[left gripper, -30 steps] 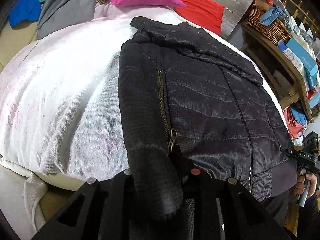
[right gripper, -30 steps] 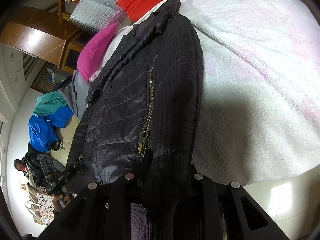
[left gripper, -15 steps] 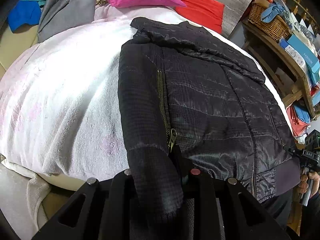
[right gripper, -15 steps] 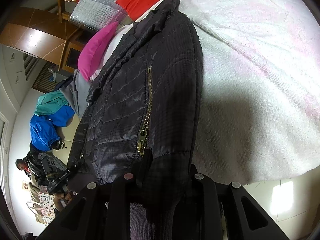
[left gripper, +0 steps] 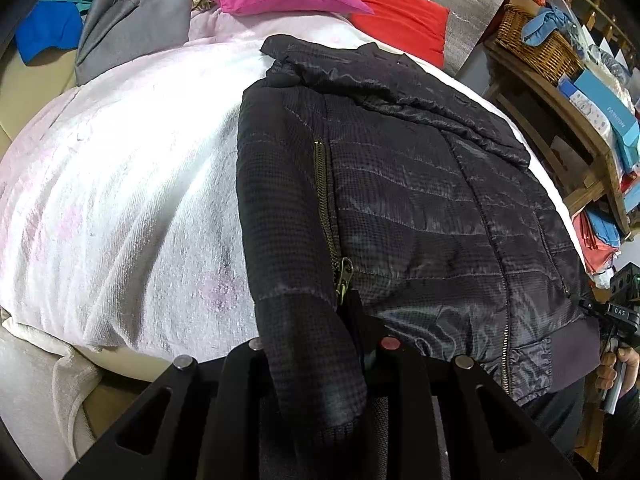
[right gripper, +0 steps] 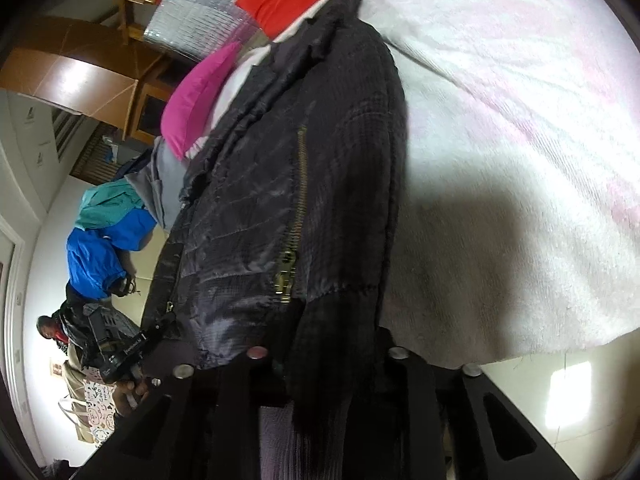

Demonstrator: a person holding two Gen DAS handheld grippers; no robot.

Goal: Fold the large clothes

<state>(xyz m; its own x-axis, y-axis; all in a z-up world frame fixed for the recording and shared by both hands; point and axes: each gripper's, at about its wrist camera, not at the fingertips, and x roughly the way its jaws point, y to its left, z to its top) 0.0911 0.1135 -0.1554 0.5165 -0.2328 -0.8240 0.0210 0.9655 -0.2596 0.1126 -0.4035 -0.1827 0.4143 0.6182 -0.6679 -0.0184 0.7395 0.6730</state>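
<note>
Readable text: "DAS" on the black device (left gripper: 619, 312) at the right edge, near side. "FASHION" printed vertically on a blue-and-white box (left gripper: 604, 110) on the wooden shelf (left gripper: 560, 112), far right. Nothing else legible.

Jacket (left gripper: 400, 208) on blanket (left gripper: 120, 200)

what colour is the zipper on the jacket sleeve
Brass-gold, on the black jacket; the zipper shows best in the left wrist view.
</note>
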